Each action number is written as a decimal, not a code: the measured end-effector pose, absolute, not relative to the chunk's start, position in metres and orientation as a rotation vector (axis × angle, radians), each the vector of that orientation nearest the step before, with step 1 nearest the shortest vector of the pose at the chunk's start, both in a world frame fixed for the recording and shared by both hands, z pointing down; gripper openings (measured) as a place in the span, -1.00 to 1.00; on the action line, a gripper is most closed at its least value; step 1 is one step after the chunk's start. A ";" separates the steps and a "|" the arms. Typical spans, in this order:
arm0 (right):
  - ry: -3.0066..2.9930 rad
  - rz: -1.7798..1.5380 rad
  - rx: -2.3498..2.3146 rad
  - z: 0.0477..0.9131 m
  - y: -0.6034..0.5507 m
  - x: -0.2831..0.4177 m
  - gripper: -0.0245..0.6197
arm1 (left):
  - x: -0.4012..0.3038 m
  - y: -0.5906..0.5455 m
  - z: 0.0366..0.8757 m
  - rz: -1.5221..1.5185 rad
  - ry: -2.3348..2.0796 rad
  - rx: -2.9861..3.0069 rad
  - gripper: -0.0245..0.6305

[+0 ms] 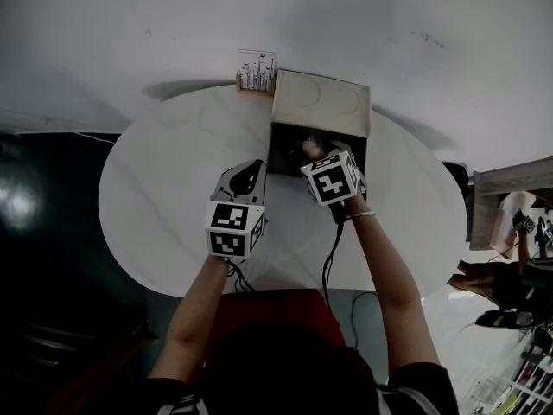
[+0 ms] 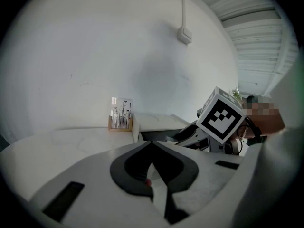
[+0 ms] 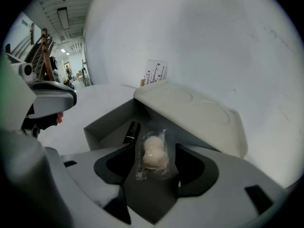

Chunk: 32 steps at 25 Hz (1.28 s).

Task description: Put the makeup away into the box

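**Sponge packet loose between the jaws of your right claw, above the open box**

The sponge packet (image 3: pixel 154 156), a pale beige makeup sponge sealed in a clear wrapper, hangs between the jaws of your right claw (image 3: pixel 155 146). Those jaws stand wide apart. The crinkled edges of the wrapper lie just beside the dark pads on either side, but the pads do not squeeze the sponge, so the claw is released around it rather than clamped. No print can be made out on the wrapper.

Directly beyond the packet is the box (image 3: pixel 102 127), open, with its pale lid (image 3: pixel 190 110) tipped up and back on the far side. Inside it, on the grey floor near the left wall, lies one dark tube (image 3: pixel 131 132). Any label on it is too small to read.

Your left claw (image 2: pixel 152 145) is clenched, its jaws meeting at the tips with nothing between them. It rests low over the surface (image 1: pixel 173 188), just left of the box and apart from it.

Count: one sponge packet, one dark tube, one box, two claws. Each claw carries one marker cube (image 1: pixel 233 228) with black-and-white square patterns and no letters.

At the far edge of the round white surface, touching the box's left rear corner, stands one small wooden card stand (image 1: pixel 257 72). Its card shows thin black plant silhouettes, and no words on it are legible.
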State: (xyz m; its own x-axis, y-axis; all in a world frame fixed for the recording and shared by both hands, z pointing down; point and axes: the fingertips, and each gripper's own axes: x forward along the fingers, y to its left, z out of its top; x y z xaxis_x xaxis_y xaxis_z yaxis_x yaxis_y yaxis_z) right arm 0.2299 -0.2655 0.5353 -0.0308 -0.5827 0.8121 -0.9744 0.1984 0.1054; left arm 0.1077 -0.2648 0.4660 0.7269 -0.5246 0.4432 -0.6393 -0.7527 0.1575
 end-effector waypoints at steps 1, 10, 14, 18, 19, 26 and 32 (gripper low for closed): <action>-1.713 0.636 1.487 0.532 -0.265 0.230 -0.12 | 0.108 -0.264 0.465 0.543 -0.910 2.633 -0.86; -1.777 0.595 1.616 0.496 -0.257 0.234 -0.12 | 0.109 -0.257 0.458 0.523 -0.898 2.655 -0.86; -1.810 0.572 1.666 0.481 -0.252 0.230 -0.12 | 0.109 -0.253 0.455 0.517 -0.892 2.666 -0.86; -1.825 0.544 1.705 0.468 -0.244 0.226 -0.13 | 0.109 -0.250 0.450 0.509 -0.882 2.683 -0.86; -1.827 0.537 1.715 0.465 -0.242 0.225 -0.14 | 0.108 -0.248 0.449 0.507 -0.880 2.686 -0.86; -1.863 0.524 1.781 0.446 -0.224 0.215 -0.34 | 0.103 -0.242 0.442 0.493 -0.867 2.706 -0.86; -1.858 0.500 1.897 0.429 -0.209 0.212 -0.65 | 0.099 -0.237 0.439 0.484 -0.852 2.720 -0.86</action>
